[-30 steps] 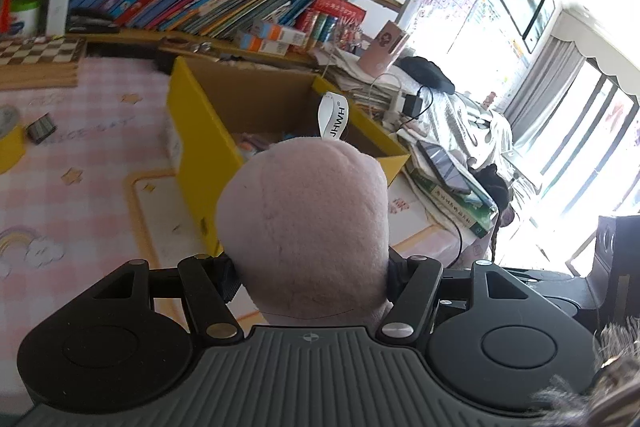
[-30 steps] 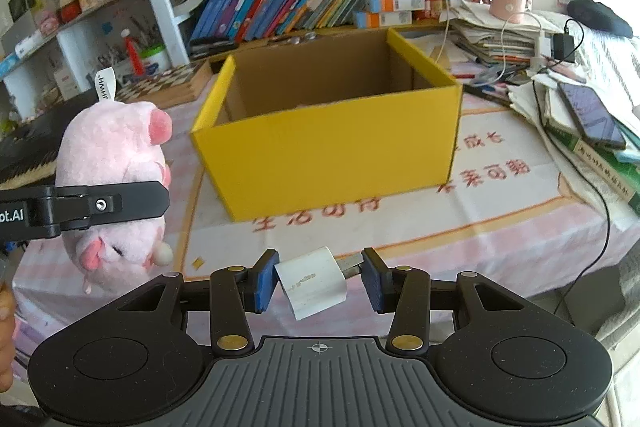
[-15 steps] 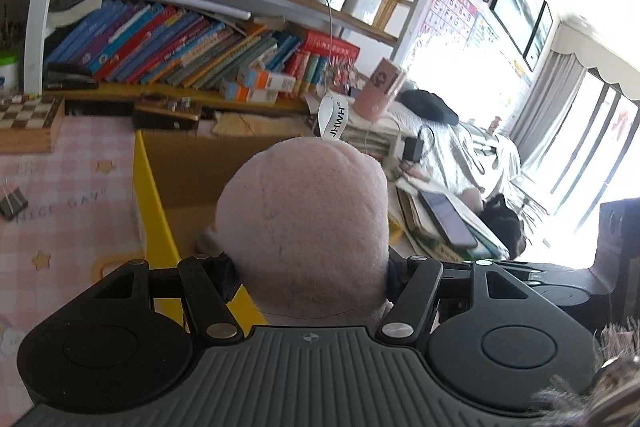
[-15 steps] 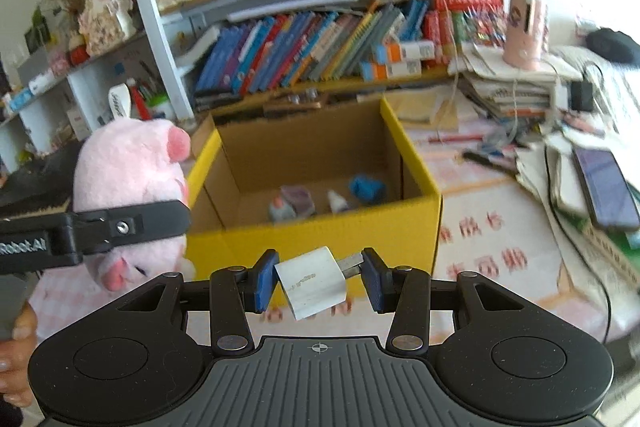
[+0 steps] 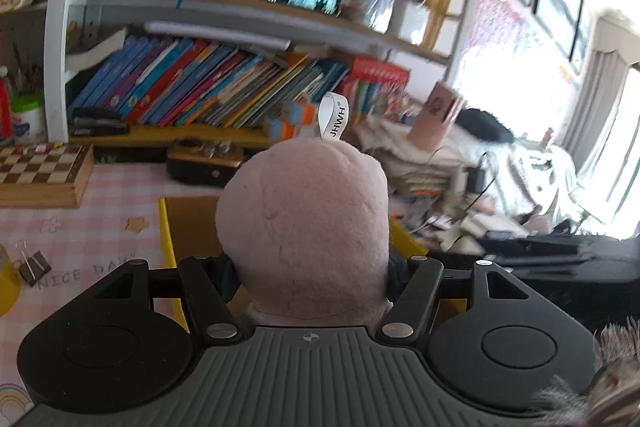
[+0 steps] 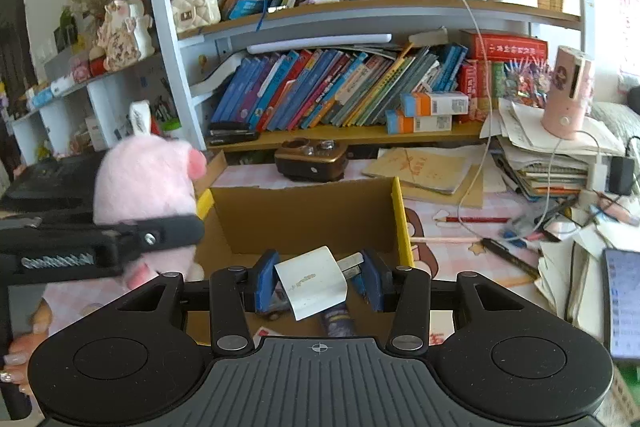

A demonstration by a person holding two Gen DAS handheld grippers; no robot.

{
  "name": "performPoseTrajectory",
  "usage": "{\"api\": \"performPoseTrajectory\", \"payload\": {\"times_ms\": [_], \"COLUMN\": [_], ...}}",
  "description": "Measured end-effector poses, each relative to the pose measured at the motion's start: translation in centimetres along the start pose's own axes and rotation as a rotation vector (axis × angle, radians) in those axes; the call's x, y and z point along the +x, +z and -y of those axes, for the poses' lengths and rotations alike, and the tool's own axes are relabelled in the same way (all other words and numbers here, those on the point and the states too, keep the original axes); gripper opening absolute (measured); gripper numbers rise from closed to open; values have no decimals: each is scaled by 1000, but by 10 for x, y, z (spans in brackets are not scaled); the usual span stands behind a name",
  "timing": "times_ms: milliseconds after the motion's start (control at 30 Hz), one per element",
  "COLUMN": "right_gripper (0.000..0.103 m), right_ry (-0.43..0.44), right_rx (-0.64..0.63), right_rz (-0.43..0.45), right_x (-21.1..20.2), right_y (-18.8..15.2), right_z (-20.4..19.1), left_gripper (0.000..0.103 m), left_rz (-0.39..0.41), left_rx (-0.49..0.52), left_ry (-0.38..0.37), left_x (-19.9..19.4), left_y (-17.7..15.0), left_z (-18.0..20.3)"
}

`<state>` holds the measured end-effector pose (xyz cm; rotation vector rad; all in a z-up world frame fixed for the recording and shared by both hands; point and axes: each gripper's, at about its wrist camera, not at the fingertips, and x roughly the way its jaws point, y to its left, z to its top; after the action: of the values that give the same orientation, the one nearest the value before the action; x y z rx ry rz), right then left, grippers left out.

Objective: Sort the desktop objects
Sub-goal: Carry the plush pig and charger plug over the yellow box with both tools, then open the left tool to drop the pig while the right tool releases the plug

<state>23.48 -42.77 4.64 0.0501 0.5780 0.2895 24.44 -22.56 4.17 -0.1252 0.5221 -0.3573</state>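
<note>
A soft pink plush pig toy (image 5: 304,231) with a white sewn-in label is pinched between the jaws of the left gripper (image 5: 308,267), filling the centre of the left wrist view. The clamp is set low on the rounded body, presumably so that the yielding fabric is squeezed enough not to slip. In the right wrist view the same toy (image 6: 148,195) is seen at middle left, one black finger (image 6: 168,233) of the left gripper pressed across it, and it hangs at the left wall of an open yellow cardboard box with a brown inside (image 6: 400,223).

A small white cube-shaped plug-in charger (image 6: 310,281) is gripped by the right gripper (image 6: 316,283) at lower centre of the right wrist view; the blue pads (image 6: 265,281) are closed on it, one on the body and one at the metal prongs, so the cube sits tilted. It is held above the open mouth of the box, where a few small items can be made out below the jaws, though what they are cannot be told.

Both things are judged to be carried over the box so that they can be let go inside it; neither is yet released. The pink checked tablecloth (image 5: 80,227), a black binder clip (image 5: 34,265) at lower left and a wooden chessboard box (image 5: 40,175) at middle left are left untouched
</note>
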Motion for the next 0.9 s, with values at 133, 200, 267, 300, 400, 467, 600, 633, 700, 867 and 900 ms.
{"api": "performPoseTrajectory", "payload": {"times_ms": [133,200,267,300,400,467,600,633,700,867,900], "right_gripper": [44,44,44,44,44,44,44,44,44,44,44], "right_ry": [12,20,29,32,46,56,74,80,88,89,88], "right_rx": [-27,-47,-67,-76,-106,-121,-141,-135,-136,-182,-189], "right_rz": [-29,-49,-66,-75,-102,-116,-143,-148,-165,-189,-193], "right_x": [18,29,37,42,54,60,70,72,77,86,88], "right_y": [0,-1,-2,-2,-3,-5,-7,-7,-8,-7,-6], "right_z": [5,6,6,6,7,7,7,9,9,5,5], "left_gripper": [62,62,62,63,68,70,93,93,100,101,101], "left_rz": [-89,-131,-177,-181,-215,-217,-189,-184,-177,-137,-130], "left_rx": [34,55,79,128,187,186,160,160,165,137,136], "left_ry": [36,47,60,77,96,98,94,95,113,122,126], "left_x": [30,42,53,55,63,64,60,59,54,38,34], "left_y": [-14,-20,-26,-29,-30,-28,-25,-24,-22,-18,-17], "left_z": [-2,-2,-1,3,10,10,7,6,6,1,1]}}
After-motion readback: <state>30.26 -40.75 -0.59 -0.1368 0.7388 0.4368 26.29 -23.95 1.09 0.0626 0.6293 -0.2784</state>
